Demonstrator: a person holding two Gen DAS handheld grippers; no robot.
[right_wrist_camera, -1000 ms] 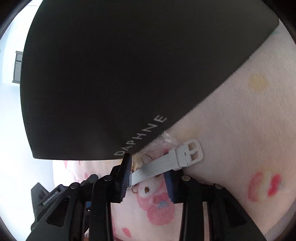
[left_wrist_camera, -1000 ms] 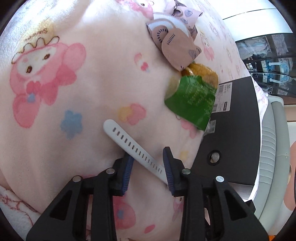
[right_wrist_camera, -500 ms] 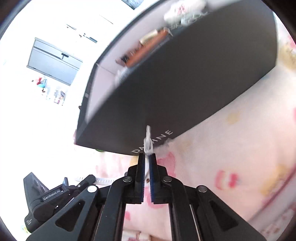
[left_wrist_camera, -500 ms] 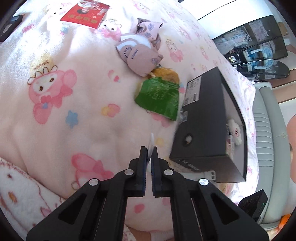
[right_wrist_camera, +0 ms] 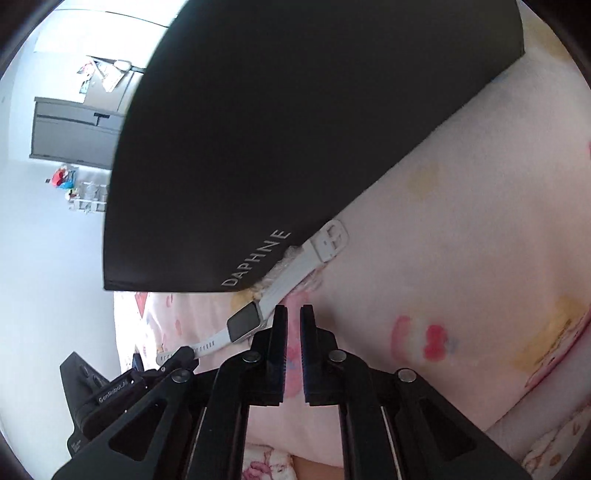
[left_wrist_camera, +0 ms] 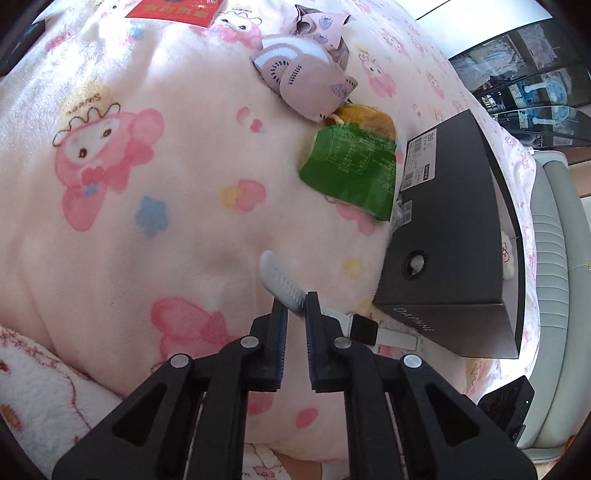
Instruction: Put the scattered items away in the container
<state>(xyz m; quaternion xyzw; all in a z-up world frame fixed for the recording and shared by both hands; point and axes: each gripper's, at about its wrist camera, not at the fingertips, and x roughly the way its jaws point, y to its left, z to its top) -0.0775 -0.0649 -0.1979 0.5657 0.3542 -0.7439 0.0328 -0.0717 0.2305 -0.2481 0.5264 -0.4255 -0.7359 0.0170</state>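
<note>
A white-strapped smartwatch (left_wrist_camera: 284, 286) lies on the pink blanket beside the black shoebox (left_wrist_camera: 458, 236). My left gripper (left_wrist_camera: 295, 306) is shut on its perforated strap. In the right wrist view the watch (right_wrist_camera: 288, 284) runs along the box's lower edge (right_wrist_camera: 295, 147), its buckle end free. My right gripper (right_wrist_camera: 293, 314) is nearly shut and empty, just right of the watch strap. A green snack bag (left_wrist_camera: 351, 170), a yellow bun (left_wrist_camera: 369, 116) and pink socks (left_wrist_camera: 306, 81) lie on the blanket beyond.
A red packet (left_wrist_camera: 173, 9) lies at the far edge of the blanket. A white plush item (left_wrist_camera: 508, 258) sits inside the box. A grey chair (left_wrist_camera: 554, 258) stands to the right. The left gripper's body (right_wrist_camera: 110, 387) shows at lower left.
Both grippers closed on the watch strap and lifted it. Now the right gripper has let go of the buckle strap and sits beside it; the left still grips the perforated strap, lower again.
</note>
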